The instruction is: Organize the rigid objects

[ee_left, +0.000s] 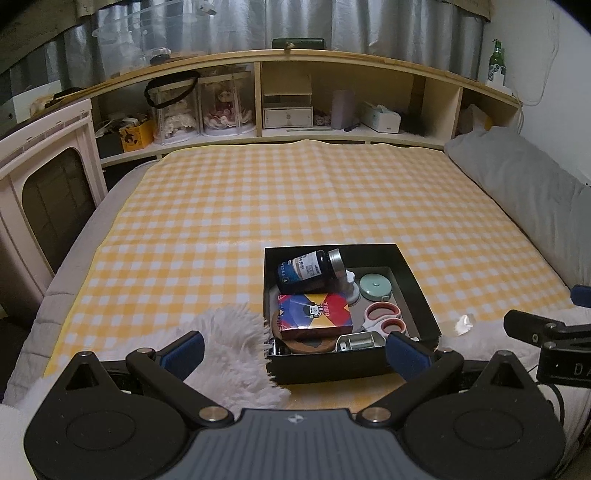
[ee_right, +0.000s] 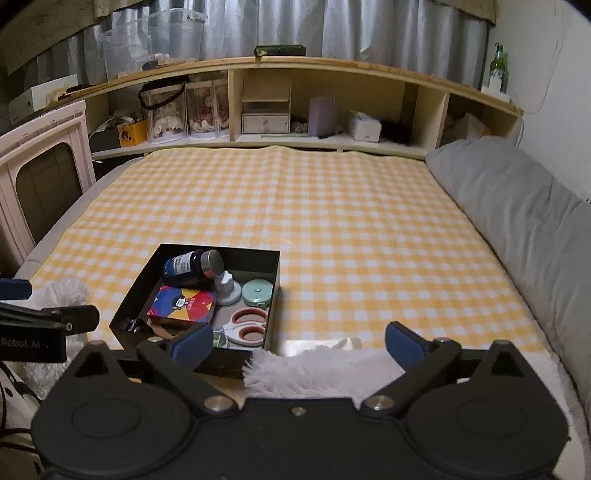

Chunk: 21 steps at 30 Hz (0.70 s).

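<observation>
Your left gripper [ee_left: 294, 350] sits nearest, jaws apart and empty, as does your right gripper [ee_right: 297, 345]. The black rectangular cardboard box [ee_left: 332, 363] of rigid items lies just ahead of the left, nearer it.

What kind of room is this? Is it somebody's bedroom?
Most likely a bedroom. A bed covered by a yellow checked cloth fills the view, with a grey pillow along its side, a wooden headboard shelf holding boxed dolls, and curtains behind.
</observation>
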Tool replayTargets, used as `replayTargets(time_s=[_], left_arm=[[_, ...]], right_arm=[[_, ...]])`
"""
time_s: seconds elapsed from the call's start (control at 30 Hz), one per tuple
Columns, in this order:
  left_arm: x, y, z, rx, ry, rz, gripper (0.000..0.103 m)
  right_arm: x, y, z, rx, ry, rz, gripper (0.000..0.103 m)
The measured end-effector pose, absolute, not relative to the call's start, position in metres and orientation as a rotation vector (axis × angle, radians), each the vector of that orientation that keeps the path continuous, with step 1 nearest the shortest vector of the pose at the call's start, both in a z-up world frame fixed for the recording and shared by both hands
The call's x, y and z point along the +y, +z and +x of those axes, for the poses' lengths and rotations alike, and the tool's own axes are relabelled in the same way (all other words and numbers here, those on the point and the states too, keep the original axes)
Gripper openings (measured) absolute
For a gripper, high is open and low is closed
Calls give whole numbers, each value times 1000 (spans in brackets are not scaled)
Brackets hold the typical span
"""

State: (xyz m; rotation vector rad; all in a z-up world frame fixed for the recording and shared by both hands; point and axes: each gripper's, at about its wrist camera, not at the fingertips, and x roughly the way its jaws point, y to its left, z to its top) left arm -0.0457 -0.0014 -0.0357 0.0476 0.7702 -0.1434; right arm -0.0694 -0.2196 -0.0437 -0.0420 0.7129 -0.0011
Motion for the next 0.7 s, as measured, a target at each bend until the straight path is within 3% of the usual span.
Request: replayTargets(time_s=[0.7], left_arm=[[13,-27,-62,705,-70,79,103]], right_arm=[[-222,-42,-78,676,-7,-44,103]])
